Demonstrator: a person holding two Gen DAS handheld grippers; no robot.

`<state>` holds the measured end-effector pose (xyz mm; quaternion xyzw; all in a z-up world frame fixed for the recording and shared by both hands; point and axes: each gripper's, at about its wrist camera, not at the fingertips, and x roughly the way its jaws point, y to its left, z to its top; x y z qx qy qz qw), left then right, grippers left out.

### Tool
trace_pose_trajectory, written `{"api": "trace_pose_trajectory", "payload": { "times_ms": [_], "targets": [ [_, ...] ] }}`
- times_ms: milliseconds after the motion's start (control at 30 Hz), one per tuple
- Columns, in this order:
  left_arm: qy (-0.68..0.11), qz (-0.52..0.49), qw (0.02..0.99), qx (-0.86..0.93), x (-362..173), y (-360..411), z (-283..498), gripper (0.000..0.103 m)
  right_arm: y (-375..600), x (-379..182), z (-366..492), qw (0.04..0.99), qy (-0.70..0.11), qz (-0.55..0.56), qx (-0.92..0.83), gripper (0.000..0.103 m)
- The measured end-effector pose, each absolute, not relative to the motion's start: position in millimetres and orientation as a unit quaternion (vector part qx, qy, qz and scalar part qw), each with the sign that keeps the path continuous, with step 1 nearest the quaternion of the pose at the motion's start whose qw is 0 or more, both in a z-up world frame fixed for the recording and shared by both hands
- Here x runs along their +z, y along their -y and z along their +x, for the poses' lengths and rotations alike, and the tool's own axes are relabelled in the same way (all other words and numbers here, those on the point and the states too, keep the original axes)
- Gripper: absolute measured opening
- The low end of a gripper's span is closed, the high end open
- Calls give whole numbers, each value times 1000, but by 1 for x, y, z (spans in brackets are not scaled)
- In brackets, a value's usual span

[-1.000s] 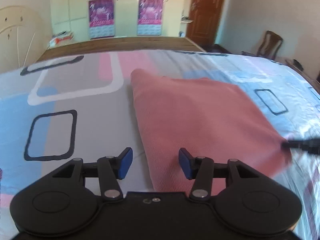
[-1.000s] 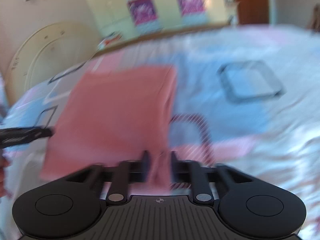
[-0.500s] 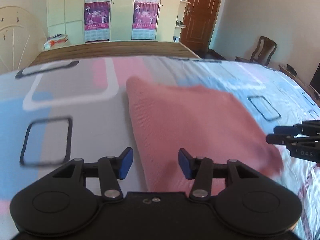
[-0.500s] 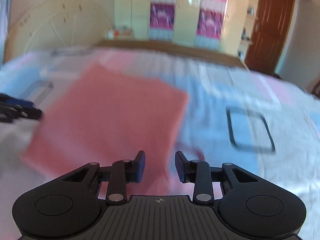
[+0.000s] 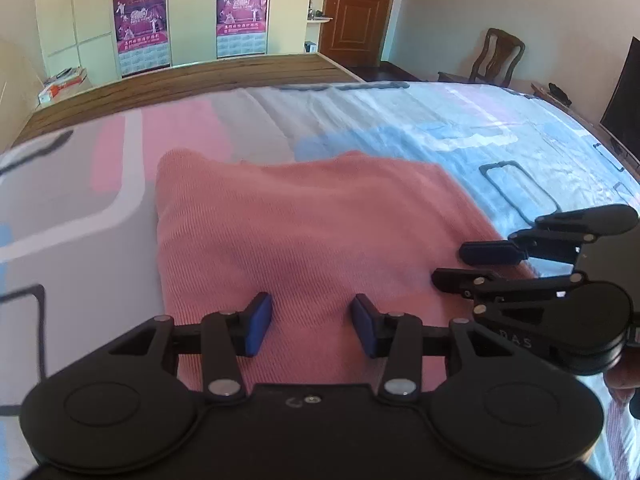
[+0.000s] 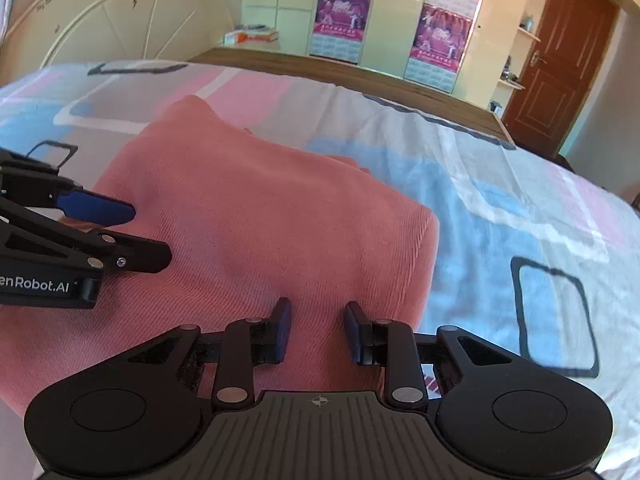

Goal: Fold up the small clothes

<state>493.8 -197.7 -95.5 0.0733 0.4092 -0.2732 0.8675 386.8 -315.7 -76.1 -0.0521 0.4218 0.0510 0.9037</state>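
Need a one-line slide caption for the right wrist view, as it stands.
Right gripper open over the folded pink garment on the patterned bedsheet, left gripper alongside.

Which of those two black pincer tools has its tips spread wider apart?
The left gripper: the gap between its blue pads is plainly wider than the right gripper shows. Both hover open over the pink cloth, gripping nothing.

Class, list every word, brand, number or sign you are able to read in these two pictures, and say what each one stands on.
"enRobot.AI": white print on the left gripper, its start cut off by the picture's edge.
"DAS": faint letters on the right gripper.
Wardrobe posters: print and calendar grids too small to read.
Nothing readable on the pink garment or bedsheet.
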Motion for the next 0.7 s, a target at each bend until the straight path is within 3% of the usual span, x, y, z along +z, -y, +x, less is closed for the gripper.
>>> {"api": "trace_pose_trajectory", "payload": {
  "times_ms": [133, 333, 567, 667, 700],
  "targets": [
    [-385, 42, 887, -253, -81, 185, 518, 41, 321, -45, 387, 927, -371, -19, 57, 28],
    [-422, 76, 876, -222, -105, 204, 557, 43, 316, -74, 448, 901, -430, 9, 51, 28],
    [-411, 105, 881, -212, -99, 207, 545, 43, 311, -81, 450, 904, -427, -12, 32, 28],
    [-385, 129, 892, -200, -81, 202, 528, 59, 317, -64, 440, 912, -409, -9, 30, 28],
    [-382, 135, 893, -198, -78, 200, 522, 60, 317, -60, 435, 913, -406, -7, 36, 28]
  ]
}}
